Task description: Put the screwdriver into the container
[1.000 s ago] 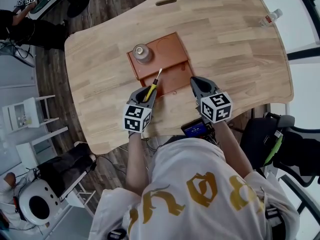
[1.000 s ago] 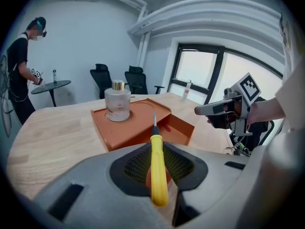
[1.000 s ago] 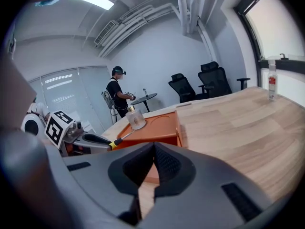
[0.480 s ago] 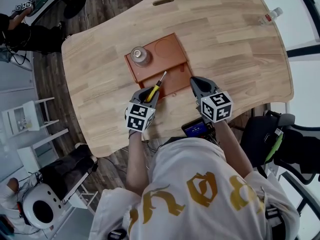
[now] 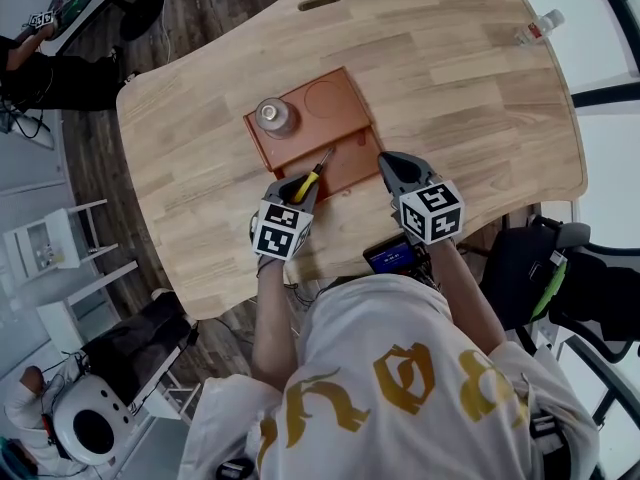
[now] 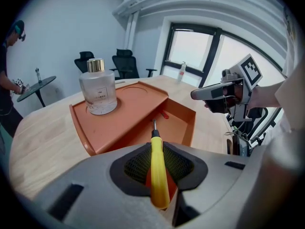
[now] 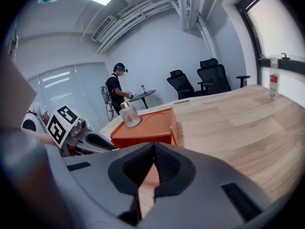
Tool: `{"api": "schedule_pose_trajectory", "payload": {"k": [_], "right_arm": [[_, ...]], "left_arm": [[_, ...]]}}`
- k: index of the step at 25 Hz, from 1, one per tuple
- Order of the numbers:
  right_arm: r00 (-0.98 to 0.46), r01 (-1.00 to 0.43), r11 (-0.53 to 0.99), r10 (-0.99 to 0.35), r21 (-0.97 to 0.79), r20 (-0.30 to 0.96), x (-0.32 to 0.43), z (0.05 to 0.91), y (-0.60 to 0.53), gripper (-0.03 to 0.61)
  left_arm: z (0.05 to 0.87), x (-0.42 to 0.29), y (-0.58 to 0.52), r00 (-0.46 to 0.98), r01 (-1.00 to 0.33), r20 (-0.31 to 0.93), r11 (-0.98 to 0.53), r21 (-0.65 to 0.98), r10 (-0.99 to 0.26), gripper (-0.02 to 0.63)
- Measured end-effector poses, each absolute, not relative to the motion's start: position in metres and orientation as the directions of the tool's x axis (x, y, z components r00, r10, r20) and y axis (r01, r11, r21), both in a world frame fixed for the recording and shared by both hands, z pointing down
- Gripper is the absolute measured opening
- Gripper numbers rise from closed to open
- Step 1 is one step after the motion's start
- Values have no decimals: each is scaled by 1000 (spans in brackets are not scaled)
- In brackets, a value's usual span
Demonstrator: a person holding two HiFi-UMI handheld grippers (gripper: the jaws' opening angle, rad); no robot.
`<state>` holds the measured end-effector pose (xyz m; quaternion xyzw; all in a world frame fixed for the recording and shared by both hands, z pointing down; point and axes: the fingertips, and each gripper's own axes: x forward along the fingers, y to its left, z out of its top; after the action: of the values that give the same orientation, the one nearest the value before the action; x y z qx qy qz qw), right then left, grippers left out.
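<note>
My left gripper [image 5: 300, 186] is shut on a screwdriver [image 5: 312, 175] with a yellow handle. Its thin metal tip points out over the lower compartment of the orange container [image 5: 340, 106]. In the left gripper view the handle of the screwdriver [image 6: 157, 166] lies straight between the pads, and the orange container [image 6: 128, 120] sits just beyond. My right gripper [image 5: 388, 163] rests at the container's right near corner. In its own view my right gripper [image 7: 153, 149] is shut with nothing in it.
A clear glass bottle [image 5: 272, 116] with a gold cap stands on the container's raised left part. A small red piece [image 6: 164, 114] lies in the lower compartment. A plastic water bottle [image 5: 532, 32] lies at the table's far right. A person [image 7: 114, 92] stands behind the table.
My left gripper has edged closer to the container and a little to the right, taking the screwdriver with it. The right gripper has stayed where it was.
</note>
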<state>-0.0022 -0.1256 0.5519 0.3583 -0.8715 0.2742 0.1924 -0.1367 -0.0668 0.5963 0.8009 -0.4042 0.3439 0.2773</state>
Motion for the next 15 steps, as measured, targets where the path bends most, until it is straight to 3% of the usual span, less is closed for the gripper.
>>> {"api": "schedule_pose_trajectory", "payload": {"k": [15], "right_arm": [[-673,-726,596,-514,-343,531,-11,550,-130,11]], "left_arm": [[608,-131,-72,405,-811,853,-560,169,-330,78]]}}
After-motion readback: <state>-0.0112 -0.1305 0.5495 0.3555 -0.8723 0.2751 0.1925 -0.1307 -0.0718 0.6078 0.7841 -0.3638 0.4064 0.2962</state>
